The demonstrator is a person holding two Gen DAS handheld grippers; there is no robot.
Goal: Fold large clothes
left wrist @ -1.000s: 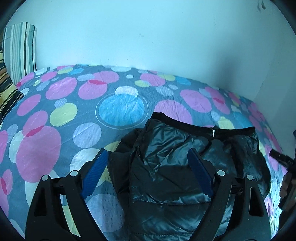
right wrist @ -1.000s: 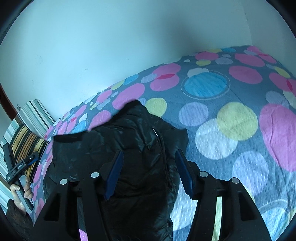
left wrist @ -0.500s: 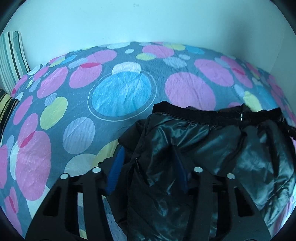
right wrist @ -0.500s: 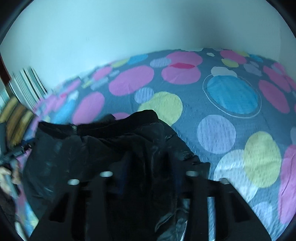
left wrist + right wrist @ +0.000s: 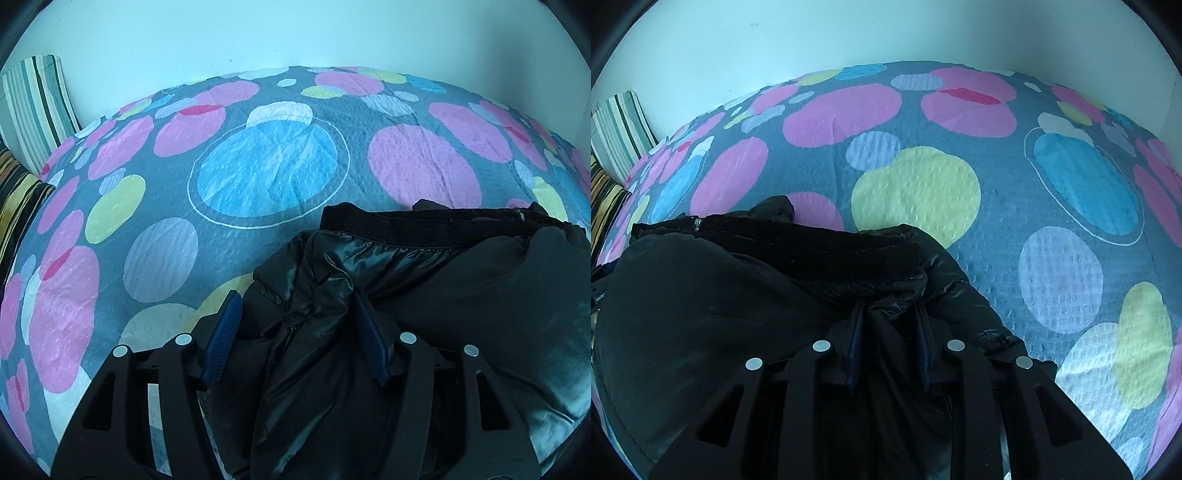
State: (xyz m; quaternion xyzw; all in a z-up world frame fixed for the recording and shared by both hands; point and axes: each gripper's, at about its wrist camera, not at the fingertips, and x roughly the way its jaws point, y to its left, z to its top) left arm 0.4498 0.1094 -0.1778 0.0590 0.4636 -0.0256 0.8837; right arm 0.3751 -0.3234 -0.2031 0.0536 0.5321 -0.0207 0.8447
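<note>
Left tongs: blue-padded, straddling the side edge of the jacket; jaws opening, a bunched fold of shiny cloth between them, pads not visibly pressing.

Right tongs: jaws narrow and closing, a ridge of the jacket's fabric pinched between the pads, just below the collar band.

Puffer jacket: black, glossy quilted shell with soft creases and pale sheen on the raised folds. A matte black collar band runs across its far edge; a small metal zipper pull sits at one end of that band. A short zip line shows near the left tongs. The jacket lies crumpled on the near part of the bed, partly doubled over itself.

Bedspread: grey, textured, printed with pink, blue, yellow and lilac circles.

Striped cushion: upright against the pale wall, far left corner of the bed.
</note>
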